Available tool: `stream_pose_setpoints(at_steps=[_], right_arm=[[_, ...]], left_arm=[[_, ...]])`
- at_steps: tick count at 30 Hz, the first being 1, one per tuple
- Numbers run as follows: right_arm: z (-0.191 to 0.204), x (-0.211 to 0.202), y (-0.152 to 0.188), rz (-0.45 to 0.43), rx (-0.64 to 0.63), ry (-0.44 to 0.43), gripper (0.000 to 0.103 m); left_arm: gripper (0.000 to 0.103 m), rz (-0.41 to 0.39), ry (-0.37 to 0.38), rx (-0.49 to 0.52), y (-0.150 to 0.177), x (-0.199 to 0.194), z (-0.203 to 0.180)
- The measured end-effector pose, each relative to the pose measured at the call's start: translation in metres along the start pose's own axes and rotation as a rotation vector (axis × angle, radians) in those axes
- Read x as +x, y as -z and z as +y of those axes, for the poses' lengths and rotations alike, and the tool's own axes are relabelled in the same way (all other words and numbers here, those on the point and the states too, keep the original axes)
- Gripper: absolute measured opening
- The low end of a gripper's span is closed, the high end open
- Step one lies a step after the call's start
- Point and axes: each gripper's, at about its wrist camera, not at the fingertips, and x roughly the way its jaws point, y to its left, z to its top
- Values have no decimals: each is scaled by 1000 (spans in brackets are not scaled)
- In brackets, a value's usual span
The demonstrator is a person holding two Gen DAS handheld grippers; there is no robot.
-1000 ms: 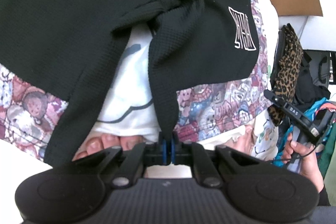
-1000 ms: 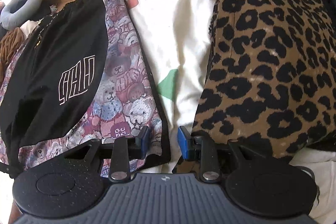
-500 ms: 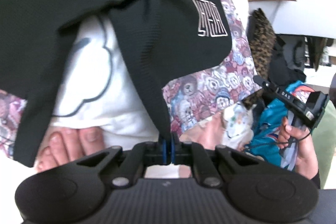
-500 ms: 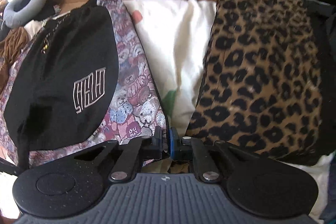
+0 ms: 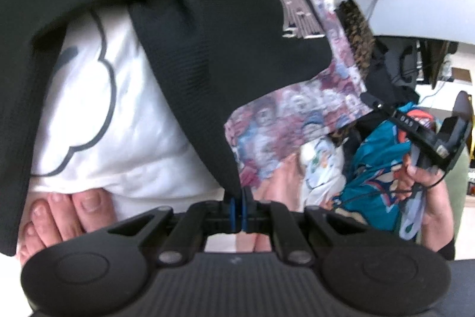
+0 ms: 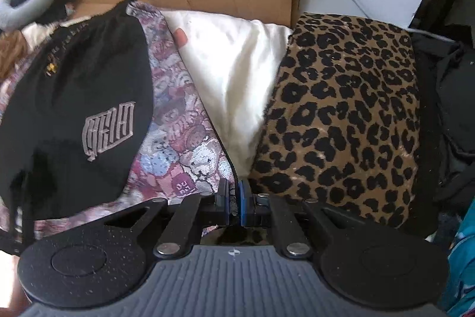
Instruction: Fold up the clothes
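Left gripper (image 5: 237, 208) had its blue pads pinched tight on a corner of the black garment (image 5: 193, 20), which hung lifted over a white cushion (image 5: 118, 124) and the bear-print cloth (image 5: 282, 121); bare toes (image 5: 59, 213) showed below.

From the right wrist, the right gripper (image 6: 234, 199) was nearly closed on the dark edge of that bear-print cloth (image 6: 184, 138), beside the leopard-print garment (image 6: 341, 109). I judged a fold under way; next, both corners needed carrying across together.
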Motion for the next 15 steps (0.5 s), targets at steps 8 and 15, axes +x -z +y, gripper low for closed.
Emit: stream_pose_setpoints(at_steps=[8,15], right_arm=[[2,56,21,113,-16,34,8],[-1,31,7,68,30,39,26]], left_arm=[[7,54,-73,-41,-3,18,18],[31,-35,-148,35,-6,-30,11]])
